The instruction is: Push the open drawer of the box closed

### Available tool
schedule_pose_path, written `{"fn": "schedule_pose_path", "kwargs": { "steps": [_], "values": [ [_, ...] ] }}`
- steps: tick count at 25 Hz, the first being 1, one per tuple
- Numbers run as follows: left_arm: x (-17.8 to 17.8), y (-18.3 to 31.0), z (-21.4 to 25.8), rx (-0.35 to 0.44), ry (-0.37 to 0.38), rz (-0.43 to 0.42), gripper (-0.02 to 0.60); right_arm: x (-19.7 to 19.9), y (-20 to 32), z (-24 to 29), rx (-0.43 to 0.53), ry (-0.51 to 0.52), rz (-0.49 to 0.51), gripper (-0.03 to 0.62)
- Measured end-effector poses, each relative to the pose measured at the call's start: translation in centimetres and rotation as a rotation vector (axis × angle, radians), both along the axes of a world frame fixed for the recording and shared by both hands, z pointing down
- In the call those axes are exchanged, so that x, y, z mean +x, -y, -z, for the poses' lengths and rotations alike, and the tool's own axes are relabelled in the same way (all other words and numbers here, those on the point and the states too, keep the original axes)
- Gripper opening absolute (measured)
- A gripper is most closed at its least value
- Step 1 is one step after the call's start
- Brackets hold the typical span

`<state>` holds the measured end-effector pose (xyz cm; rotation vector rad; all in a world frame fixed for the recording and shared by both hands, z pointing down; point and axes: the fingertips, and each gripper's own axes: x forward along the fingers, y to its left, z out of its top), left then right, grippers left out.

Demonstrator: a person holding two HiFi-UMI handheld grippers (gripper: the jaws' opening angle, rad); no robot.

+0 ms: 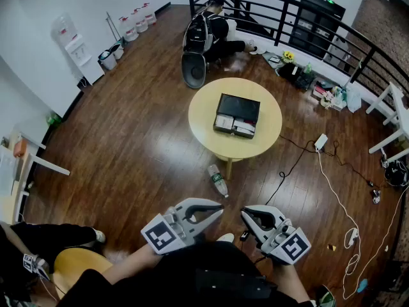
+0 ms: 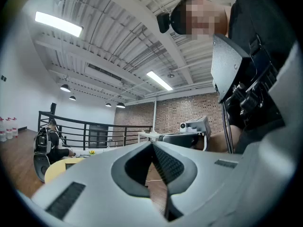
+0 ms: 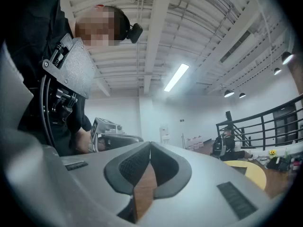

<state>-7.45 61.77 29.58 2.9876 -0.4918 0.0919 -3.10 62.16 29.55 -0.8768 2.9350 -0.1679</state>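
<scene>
A black box (image 1: 239, 106) sits on the round wooden table (image 1: 267, 110), far ahead of both grippers. Its drawer (image 1: 234, 126) stands open on the side facing me, with white things inside. My left gripper (image 1: 219, 208) and right gripper (image 1: 244, 215) hang low in the head view, close to my body, tips pointing inward at each other. Both are shut and hold nothing. In the left gripper view the left gripper (image 2: 151, 144) has its pads meeting at the tip. The right gripper (image 3: 150, 146) looks the same in its own view. The table's yellow edge (image 3: 252, 172) shows at the right there.
A plastic bottle (image 1: 218, 181) lies on the wood floor by the table's foot. A person (image 1: 209, 31) sits on the floor beyond the table, next to a black chair (image 1: 193, 70). Cables and a power strip (image 1: 321, 142) trail at right. A yellow stool (image 1: 75, 262) stands at lower left.
</scene>
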Motion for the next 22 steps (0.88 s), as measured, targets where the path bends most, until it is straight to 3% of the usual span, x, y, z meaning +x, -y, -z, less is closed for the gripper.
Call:
{"fn": "schedule_pose_path", "kwargs": {
  "steps": [14,22],
  "values": [
    [4.2,-2.1,-0.6,0.011,0.029,0.03,0.029,4.4,-1.7,-0.7,-0.013,0.023,0.008,0.006],
    [3.2,3.2,-1.1,0.009,0.012,-0.008,0.029,2.8,3.4,-1.4,-0.029,0.021,-0.025,0.006]
  ]
}}
